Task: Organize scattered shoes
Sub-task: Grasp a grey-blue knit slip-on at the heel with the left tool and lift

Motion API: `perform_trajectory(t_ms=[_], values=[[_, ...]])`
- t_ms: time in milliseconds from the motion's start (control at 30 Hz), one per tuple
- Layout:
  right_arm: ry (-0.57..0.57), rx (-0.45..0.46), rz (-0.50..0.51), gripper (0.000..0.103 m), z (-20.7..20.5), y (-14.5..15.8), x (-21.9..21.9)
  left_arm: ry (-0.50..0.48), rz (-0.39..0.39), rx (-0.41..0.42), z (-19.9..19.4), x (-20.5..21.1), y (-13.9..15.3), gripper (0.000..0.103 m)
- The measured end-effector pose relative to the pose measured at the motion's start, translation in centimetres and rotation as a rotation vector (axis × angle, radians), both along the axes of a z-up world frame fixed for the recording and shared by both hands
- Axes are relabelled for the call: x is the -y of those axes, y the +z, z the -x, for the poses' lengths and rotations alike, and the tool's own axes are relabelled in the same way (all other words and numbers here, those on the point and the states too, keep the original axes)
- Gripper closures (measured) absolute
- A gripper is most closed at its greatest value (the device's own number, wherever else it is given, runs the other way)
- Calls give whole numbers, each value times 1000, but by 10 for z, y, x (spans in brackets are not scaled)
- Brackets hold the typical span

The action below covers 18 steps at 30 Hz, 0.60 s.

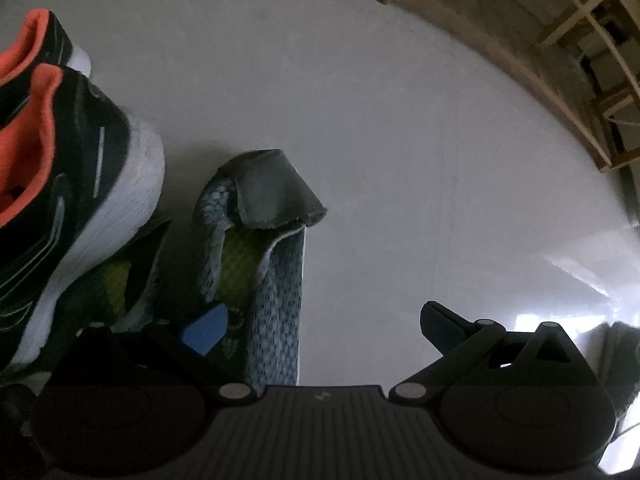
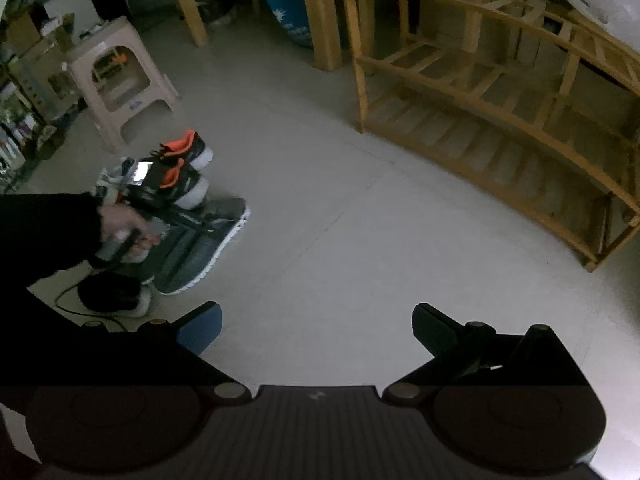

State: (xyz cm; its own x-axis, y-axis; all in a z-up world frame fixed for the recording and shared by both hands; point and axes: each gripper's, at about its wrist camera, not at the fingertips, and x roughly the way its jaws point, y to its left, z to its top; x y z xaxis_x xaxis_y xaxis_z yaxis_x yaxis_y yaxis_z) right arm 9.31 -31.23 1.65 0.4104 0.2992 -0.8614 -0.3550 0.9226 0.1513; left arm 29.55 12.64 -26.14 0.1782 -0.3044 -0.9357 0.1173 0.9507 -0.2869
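Far left in the left wrist view, two black trainers (image 1: 60, 152) with orange linings and white soles stand side by side on the pale floor (image 1: 360, 100), heels toward the camera. Just right of them lies a grey knit shoe (image 1: 272, 280) with a yellow-green insole, its tongue folded up. The left claw (image 1: 316, 326) is spread wide: its blue-padded finger (image 1: 204, 330) sits down inside the shoe's opening, the dark finger (image 1: 444, 326) out over bare floor, the shoe's right wall between them, nothing pinched. No brand or writing can be read on either pair.

From the right wrist view, a beige plastic stool (image 2: 120, 80) stands at the left, a small blue sticker on its leg too blurred to read. Below it the shoes cluster on the floor, the black pair (image 2: 184, 168) behind the grey pair (image 2: 204, 248), and a hand (image 2: 124, 226) holds the left tool over them. A blue bag (image 2: 292, 8) with white print, unreadable, leans further back. At the right stands a slatted wooden rack (image 2: 500, 120). The right claw (image 2: 320, 328) hangs wide open over the floor, holding nothing
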Motion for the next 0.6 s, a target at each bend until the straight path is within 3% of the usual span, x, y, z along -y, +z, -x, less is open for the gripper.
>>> perform_trajectory(t_ms=[100,167,200,233,333,400,600], values=[[-2,-4,-5,0,0,3,1,0,-5,-9,-5,0,-4,3],[2,-1,-8,0,1,4,1,16,-39,-17,-7,-1,-5,20],[5,1,-11,0,2,4,1,18,-68,-22,-8,-1,-7,32],[9,5,-14,0,3,4,2,20,-97,-28,-8,-1,-8,52],[12,14,-11,0,6,4,5,28,-137,-40,-8,-2,-10,82],[8,16,-5,0,7,4,7,37,-158,-46,-6,-5,-11,97],[8,24,-11,0,11,8,13,-6,-180,-15,1,2,9,100]])
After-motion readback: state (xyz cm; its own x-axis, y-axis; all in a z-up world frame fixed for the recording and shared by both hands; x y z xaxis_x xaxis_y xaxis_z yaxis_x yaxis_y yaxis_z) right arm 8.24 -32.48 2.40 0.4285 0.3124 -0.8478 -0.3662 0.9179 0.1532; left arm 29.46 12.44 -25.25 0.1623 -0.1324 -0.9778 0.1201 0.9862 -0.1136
